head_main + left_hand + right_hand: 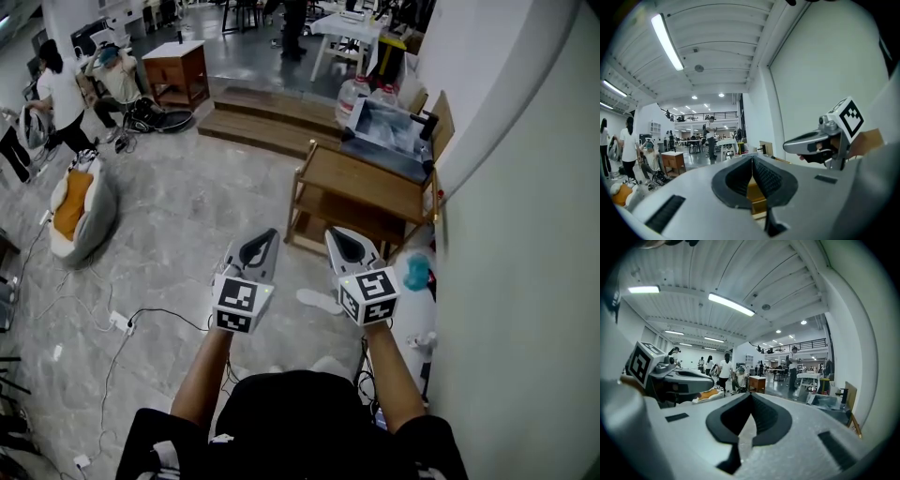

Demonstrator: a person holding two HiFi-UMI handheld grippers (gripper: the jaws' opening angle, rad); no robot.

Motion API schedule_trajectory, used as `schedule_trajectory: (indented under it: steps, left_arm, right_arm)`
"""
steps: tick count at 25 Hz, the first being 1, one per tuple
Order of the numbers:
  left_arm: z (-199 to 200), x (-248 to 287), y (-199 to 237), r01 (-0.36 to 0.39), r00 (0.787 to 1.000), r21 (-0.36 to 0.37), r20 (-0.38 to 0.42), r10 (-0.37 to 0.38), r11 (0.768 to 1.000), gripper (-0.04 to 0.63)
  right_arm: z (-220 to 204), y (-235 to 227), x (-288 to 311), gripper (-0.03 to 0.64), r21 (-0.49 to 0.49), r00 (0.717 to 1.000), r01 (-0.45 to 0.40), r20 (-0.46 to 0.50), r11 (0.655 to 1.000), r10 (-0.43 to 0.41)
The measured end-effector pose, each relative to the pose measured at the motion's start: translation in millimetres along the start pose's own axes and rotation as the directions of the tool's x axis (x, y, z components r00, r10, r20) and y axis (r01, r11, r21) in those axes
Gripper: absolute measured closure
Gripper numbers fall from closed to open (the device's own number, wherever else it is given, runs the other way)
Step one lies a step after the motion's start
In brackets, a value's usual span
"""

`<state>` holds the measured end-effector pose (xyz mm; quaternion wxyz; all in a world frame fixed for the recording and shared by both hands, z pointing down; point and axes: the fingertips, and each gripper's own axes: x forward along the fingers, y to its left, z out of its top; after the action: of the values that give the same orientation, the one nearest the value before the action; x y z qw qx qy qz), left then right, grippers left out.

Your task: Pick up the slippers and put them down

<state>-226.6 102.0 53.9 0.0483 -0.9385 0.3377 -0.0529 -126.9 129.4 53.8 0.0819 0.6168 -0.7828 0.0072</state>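
In the head view one white slipper (317,300) lies flat on the grey floor, in front of the low wooden rack (366,187). A second pale shape (330,364) lies nearer my body; I cannot tell whether it is the other slipper. Both grippers are held level, side by side, above the floor and apart from the slipper. The left gripper (270,234) (752,159) has its jaws together with nothing between them. The right gripper (334,232) (751,395) is likewise shut and empty. Each gripper view shows the other gripper beside it.
The wooden rack stands against the white wall (525,234), with a plastic-covered box (389,127) on its far end. A teal object (415,272) sits by the wall. Wooden steps (272,117), a beanbag (80,211), floor cables (122,323) and people (61,94) are to the left.
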Motion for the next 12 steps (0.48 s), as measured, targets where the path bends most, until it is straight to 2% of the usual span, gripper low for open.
schedule_trajectory:
  steps: [8,12]
  left_arm:
    - [24.8,3.5,-26.1,0.012,0.999,0.03,0.038,-0.013,0.999,0.589]
    - [33.5,10.5,-46.7,0.01,0.999,0.017,0.047,-0.01,1.0,0.589]
  right_arm:
    - [12.7,-12.6,-21.7,0.62,-0.025,1.0,-0.004,0.031,1.0,0.005]
    - [12.3,-27.7,-41.3,0.62,-0.039,1.0,-0.006,0.03,0.999,0.007]
